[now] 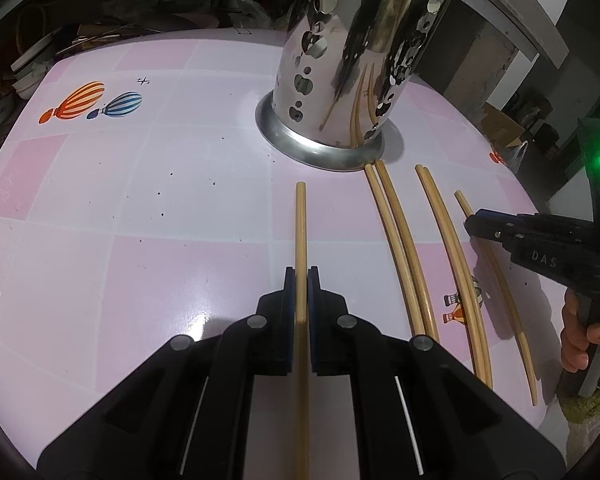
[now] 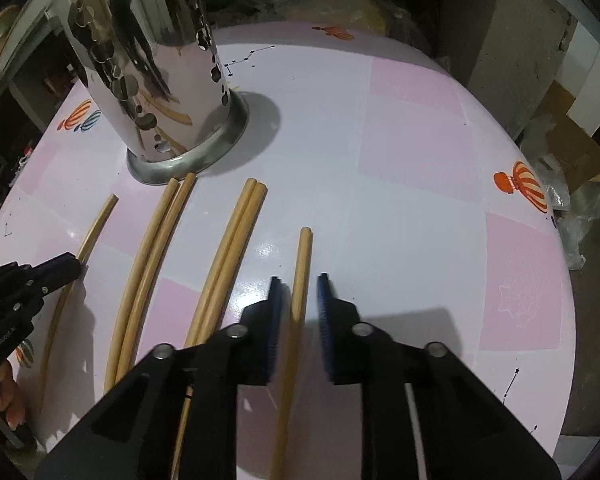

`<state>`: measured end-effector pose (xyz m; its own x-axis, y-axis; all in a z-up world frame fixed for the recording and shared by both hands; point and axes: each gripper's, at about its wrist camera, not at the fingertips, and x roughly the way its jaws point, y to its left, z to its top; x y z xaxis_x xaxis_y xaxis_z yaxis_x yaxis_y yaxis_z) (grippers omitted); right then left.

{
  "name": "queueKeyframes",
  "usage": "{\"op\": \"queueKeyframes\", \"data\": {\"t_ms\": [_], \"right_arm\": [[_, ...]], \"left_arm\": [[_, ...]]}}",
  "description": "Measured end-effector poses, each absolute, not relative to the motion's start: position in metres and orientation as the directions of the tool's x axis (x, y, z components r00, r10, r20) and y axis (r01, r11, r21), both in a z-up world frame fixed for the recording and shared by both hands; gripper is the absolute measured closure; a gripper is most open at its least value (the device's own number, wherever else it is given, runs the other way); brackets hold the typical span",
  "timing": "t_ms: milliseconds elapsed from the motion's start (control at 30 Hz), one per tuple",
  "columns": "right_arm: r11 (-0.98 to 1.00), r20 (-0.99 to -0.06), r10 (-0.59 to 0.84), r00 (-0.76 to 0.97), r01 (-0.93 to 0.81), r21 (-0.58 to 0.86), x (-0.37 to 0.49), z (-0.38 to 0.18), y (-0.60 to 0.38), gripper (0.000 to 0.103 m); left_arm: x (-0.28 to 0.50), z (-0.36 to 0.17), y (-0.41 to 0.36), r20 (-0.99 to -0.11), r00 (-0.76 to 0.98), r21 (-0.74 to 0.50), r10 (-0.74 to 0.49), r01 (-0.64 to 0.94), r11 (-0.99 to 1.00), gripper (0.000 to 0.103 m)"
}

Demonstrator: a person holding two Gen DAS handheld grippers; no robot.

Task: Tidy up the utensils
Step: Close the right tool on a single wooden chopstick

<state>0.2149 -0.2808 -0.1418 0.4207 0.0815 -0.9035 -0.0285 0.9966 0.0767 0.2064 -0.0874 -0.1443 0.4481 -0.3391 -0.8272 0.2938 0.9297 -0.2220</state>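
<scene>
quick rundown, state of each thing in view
left gripper: shut on leftmost chopstick
right gripper: open, straddling rightmost chopstick
two chopstick pairs: lying flat on table
perforated steel utensil holder: upright

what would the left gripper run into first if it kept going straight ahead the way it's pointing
Probably the metal utensil holder: the left gripper, shut on a chopstick, points just left of its base rim, so depth permitting, the chopstick tip might graze it or slip past.
</scene>
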Motion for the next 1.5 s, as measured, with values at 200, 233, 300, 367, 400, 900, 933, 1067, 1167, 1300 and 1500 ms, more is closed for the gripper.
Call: {"op": "queueKeyframes", "data": {"t_ms": [200, 233, 300, 367, 400, 900, 933, 1067, 1167, 1300, 1500], "right_arm": [[0.99, -0.9, 0.128, 0.416, 0.0, 0.141, 0.218, -0.143, -0.291, 0.097], [0.988, -0.899, 0.14, 0.415, 0.003, 0.155, 0.218, -0.143, -0.293, 0.097], [0.984, -0.897, 0.159, 0.411, 0.006, 0.177, 0.219, -0.144, -0.296, 0.097], [0.98, -0.896, 0.178, 0.407, 0.009, 0.199, 0.221, -0.144, -0.299, 0.097], [0.979, -0.896, 0.183, 0.405, 0.009, 0.204, 0.222, -0.145, -0.3, 0.097], [0.972, -0.894, 0.213, 0.394, 0.009, 0.235, 0.223, -0.144, -0.302, 0.097], [0.972, -0.895, 0.213, 0.393, 0.007, 0.234, 0.224, -0.144, -0.302, 0.097], [0.972, -0.897, 0.214, 0.387, 0.003, 0.234, 0.225, -0.143, -0.302, 0.097], [0.974, -0.9, 0.21, 0.381, -0.003, 0.226, 0.225, -0.143, -0.301, 0.097], [0.978, -0.905, 0.198, 0.378, -0.016, 0.207, 0.227, -0.142, -0.298, 0.096], [0.987, -0.912, 0.16, 0.379, -0.034, 0.159, 0.232, -0.142, -0.292, 0.096]], "left_arm": [[0.209, -0.145, -0.088, -0.838, 0.427, -0.225, -0.341, 0.299, 0.927, 0.097], [0.21, -0.145, -0.088, -0.842, 0.42, -0.224, -0.34, 0.302, 0.927, 0.097], [0.213, -0.144, -0.088, -0.851, 0.405, -0.222, -0.335, 0.301, 0.927, 0.092], [0.216, -0.141, -0.087, -0.855, 0.395, -0.223, -0.335, 0.303, 0.926, 0.085], [0.217, -0.138, -0.087, -0.856, 0.391, -0.225, -0.338, 0.307, 0.925, 0.084], [0.263, -0.131, -0.124, -0.904, 0.35, -0.097, -0.246, 0.392, 0.915, 0.082], [0.264, -0.132, -0.126, -0.906, 0.349, -0.087, -0.237, 0.394, 0.915, 0.082], [0.267, -0.137, -0.135, -0.919, 0.336, -0.055, -0.206, 0.408, 0.911, 0.082], [0.266, -0.138, -0.141, -0.919, 0.349, -0.021, -0.182, 0.419, 0.908, 0.082], [0.266, -0.138, -0.15, -0.919, 0.362, 0.018, -0.155, 0.432, 0.902, 0.082], [0.265, -0.137, -0.157, -0.916, 0.372, 0.028, -0.152, 0.436, 0.899, 0.087]]}}
